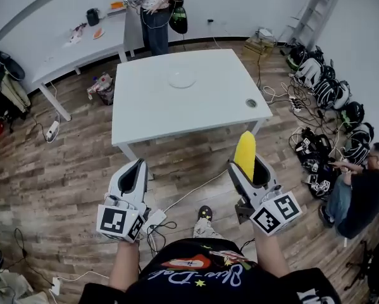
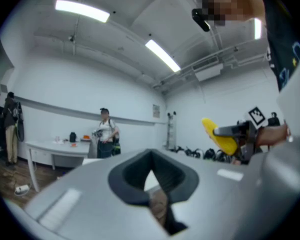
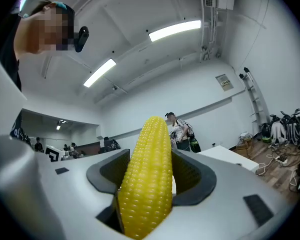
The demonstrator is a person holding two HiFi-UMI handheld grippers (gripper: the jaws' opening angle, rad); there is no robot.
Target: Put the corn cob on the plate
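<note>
A yellow corn cob (image 1: 245,154) stands upright between the jaws of my right gripper (image 1: 248,170), which is shut on it; the right gripper view shows the corn cob (image 3: 147,174) filling the gap between the dark pads. A round white plate (image 1: 181,80) lies near the middle of the white table (image 1: 145,116), well ahead of both grippers. My left gripper (image 1: 136,168) hangs over the wooden floor before the table's near edge, shut and holding nothing. From the left gripper view, the corn cob (image 2: 217,134) shows to the right.
A person (image 1: 156,11) stands beyond the table's far edge beside a long white side table (image 1: 81,49) with small items. Another person (image 1: 360,192) sits on the floor at right near several bags (image 1: 328,87). Cables run across the floor. A ladder (image 1: 316,5) leans at the back right.
</note>
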